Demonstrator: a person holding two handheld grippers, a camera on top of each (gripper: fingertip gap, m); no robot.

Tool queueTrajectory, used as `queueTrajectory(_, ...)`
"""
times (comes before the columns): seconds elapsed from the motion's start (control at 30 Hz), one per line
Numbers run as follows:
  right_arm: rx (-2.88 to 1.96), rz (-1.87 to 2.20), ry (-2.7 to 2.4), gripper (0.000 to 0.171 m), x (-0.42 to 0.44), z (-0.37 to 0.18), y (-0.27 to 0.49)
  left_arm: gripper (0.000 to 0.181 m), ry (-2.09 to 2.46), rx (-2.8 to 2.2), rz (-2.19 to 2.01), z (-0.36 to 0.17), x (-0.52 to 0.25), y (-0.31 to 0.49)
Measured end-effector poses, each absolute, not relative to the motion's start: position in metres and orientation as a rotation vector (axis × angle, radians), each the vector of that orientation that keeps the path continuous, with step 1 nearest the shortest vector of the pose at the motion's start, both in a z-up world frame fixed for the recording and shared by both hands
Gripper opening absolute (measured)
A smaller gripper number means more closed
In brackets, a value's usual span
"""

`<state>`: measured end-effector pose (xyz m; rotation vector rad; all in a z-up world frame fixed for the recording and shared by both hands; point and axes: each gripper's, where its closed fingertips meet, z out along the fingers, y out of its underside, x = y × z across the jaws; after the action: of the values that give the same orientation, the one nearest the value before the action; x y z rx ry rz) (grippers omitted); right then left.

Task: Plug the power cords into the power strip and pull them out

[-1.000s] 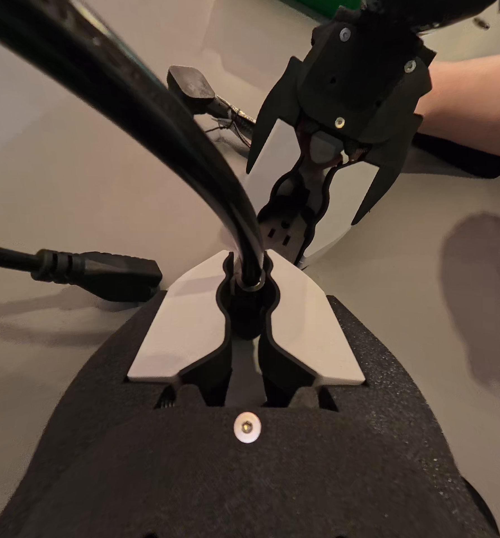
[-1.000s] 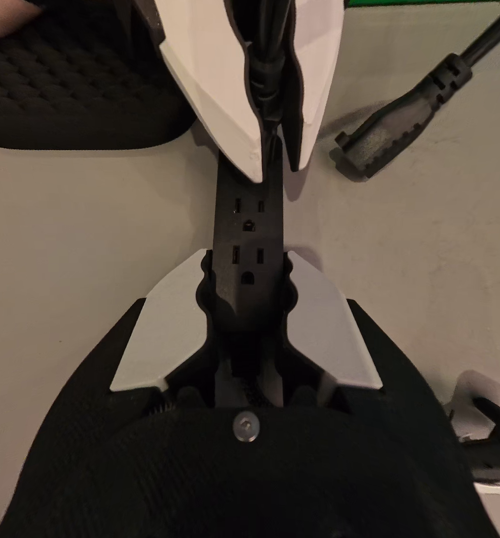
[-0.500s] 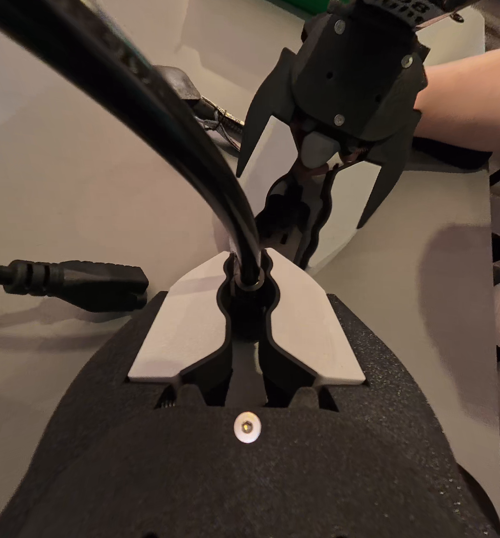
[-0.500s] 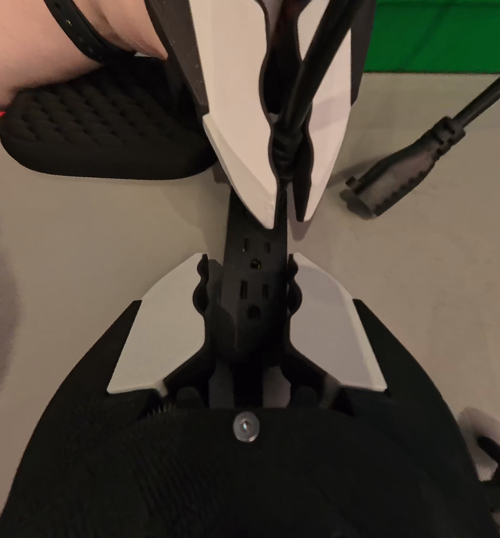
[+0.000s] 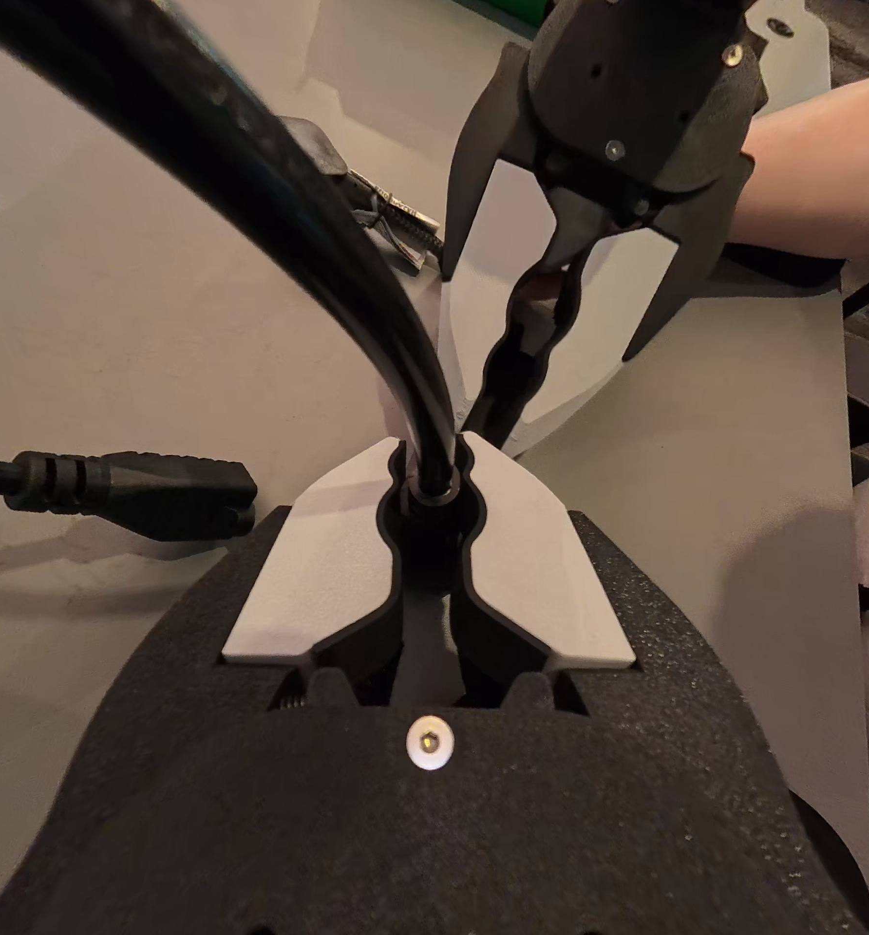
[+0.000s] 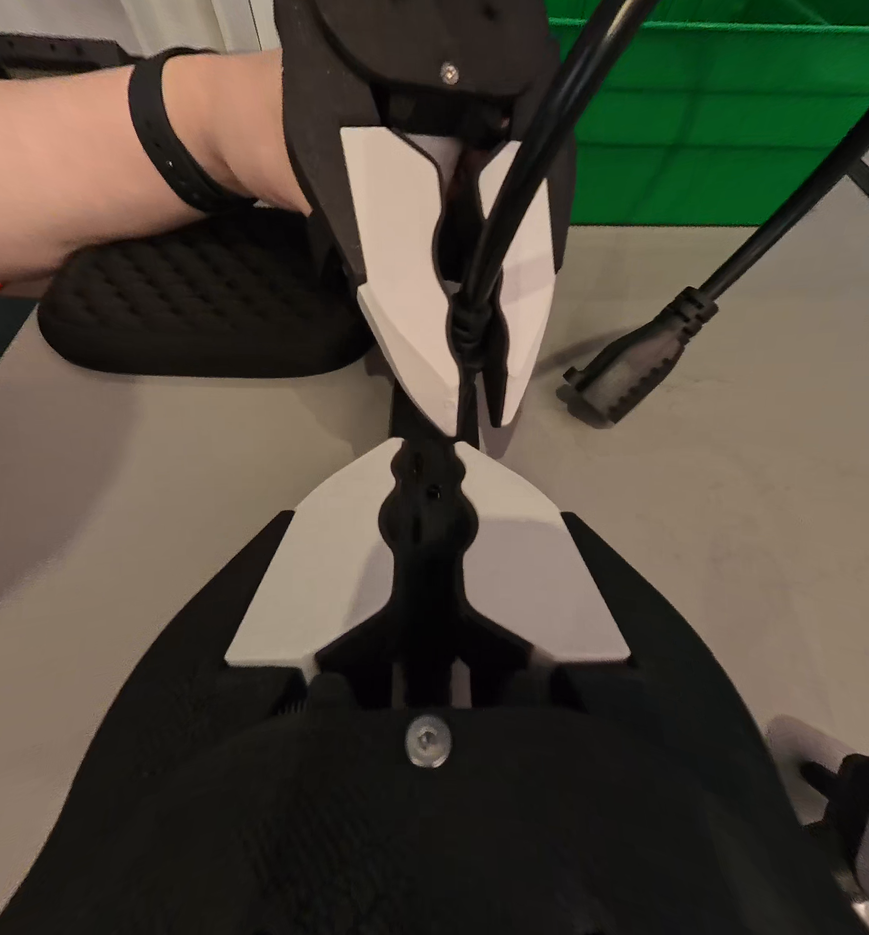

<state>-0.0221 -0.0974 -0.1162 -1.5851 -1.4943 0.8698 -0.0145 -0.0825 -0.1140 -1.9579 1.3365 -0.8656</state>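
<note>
Left gripper [image 5: 430, 455] jaws clamped on the thick black power cord [image 5: 250, 202] at its strain relief, plug end hidden, aimed down at the black plastic power strip [image 6: 425, 506]. Right gripper [image 6: 430, 450] jaws closed on the strip, likely bracing it for insertion or pull. Whether the plug is seated: can't tell. Spare black cord connector [image 6: 635, 359] lies at 2 o'clock, black padded wrist rest [image 6: 194, 303] at 10, green plastic crate [image 6: 726, 126] at 1; none block.

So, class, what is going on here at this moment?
A person works two handheld grippers over a grey table. The left gripper is shut on a black power cord near its plug end. The right gripper is shut on the black power strip. Both tools meet tip to tip. A second cord's connector lies loose beside them.
</note>
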Motion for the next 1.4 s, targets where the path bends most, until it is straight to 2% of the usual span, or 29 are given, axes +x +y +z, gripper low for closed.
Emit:
queueTrajectory(0.3, -1.722, 0.916, -1.53, 0.018, -0.019, -0.131, -0.097, 0.018, 1.398, -1.93, -0.833, -0.116, -0.015, -0.089)
queueTrajectory(0.6, -1.703, 0.928, -1.509, 0.019, -0.019, -0.131, -0.098, 0.021, 1.351, -1.95, -0.991, -0.114, -0.013, -0.092)
queueTrajectory(0.9, -1.679, 0.902, -1.529, 0.02, -0.018, -0.131, -0.099, 0.016, 1.413, -1.948, -0.707, -0.114, -0.014, -0.087)
queueTrajectory(1.0, -1.674, 0.889, -1.541, 0.02, -0.019, -0.132, -0.1, 0.006, 1.33, -1.872, -0.886, -0.094, -0.004, -0.091)
queueTrajectory(1.23, -1.68, 0.897, -1.53, 0.019, -0.02, -0.132, -0.099, 0.006, 1.32, -1.888, -0.855, -0.095, -0.006, -0.09)
queueTrajectory(1.4, -1.701, 0.907, -1.499, 0.02, -0.021, -0.132, -0.095, 0.006, 1.18, -1.928, -1.034, -0.091, -0.01, -0.083)
